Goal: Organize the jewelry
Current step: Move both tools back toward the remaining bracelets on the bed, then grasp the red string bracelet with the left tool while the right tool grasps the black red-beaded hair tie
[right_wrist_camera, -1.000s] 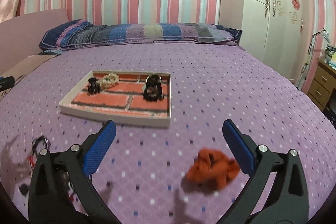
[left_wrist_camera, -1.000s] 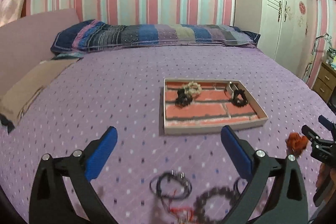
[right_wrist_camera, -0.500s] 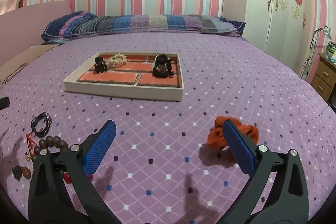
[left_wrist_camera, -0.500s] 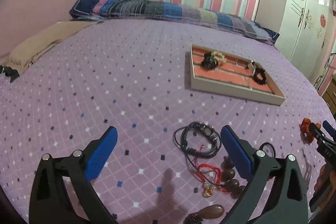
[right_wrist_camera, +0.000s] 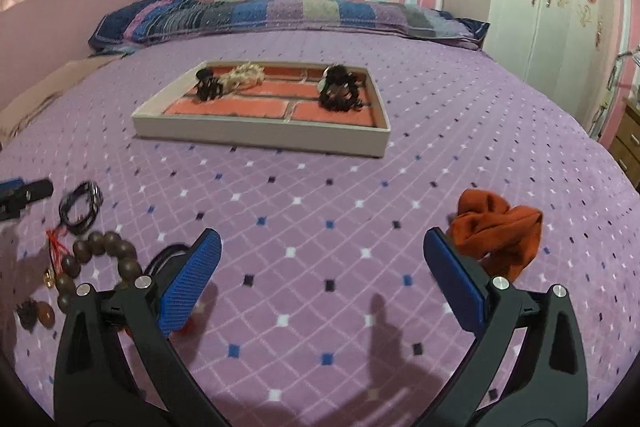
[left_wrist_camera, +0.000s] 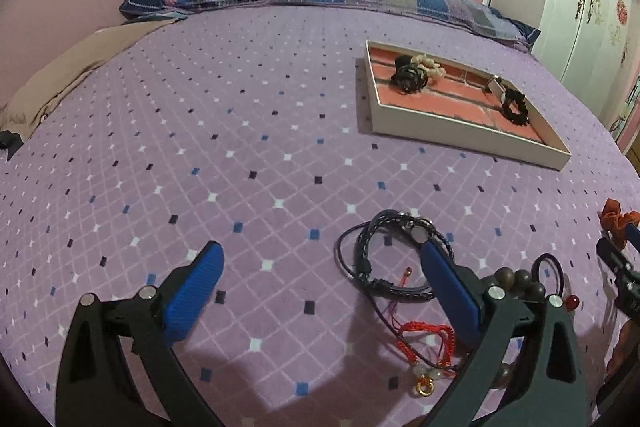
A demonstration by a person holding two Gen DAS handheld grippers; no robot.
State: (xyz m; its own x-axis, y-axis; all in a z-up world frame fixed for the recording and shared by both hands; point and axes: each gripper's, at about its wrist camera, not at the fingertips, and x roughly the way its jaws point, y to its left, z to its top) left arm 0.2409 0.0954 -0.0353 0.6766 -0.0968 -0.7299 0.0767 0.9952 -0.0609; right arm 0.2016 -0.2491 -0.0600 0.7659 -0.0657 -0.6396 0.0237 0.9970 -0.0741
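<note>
Both sets of jaws wide open, empty. L gripper (left_wrist_camera: pixel 320 271) sits left of black cord bracelet (left_wrist_camera: pixel 394 259): shift right, straddle cord, pinch low. R gripper (right_wrist_camera: pixel 320 255) likewise for orange scrunchie (right_wrist_camera: pixel 498 235), then tray (right_wrist_camera: pixel 260 133).

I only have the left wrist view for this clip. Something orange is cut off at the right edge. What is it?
Observer: An orange fabric scrunchie. The right wrist view shows it crumpled on the bedspread.
Operator: Is the right gripper holding it?
Observer: No. The right gripper has its jaws wide open and empty. The scrunchie lies just beyond its right-hand finger, not between the two.
Operator: And the brown beads mostly hidden behind the left gripper finger?
Observer: A wooden bead bracelet. It is a loop of large round beads lying on the bedspread, and nothing grips it.
</note>
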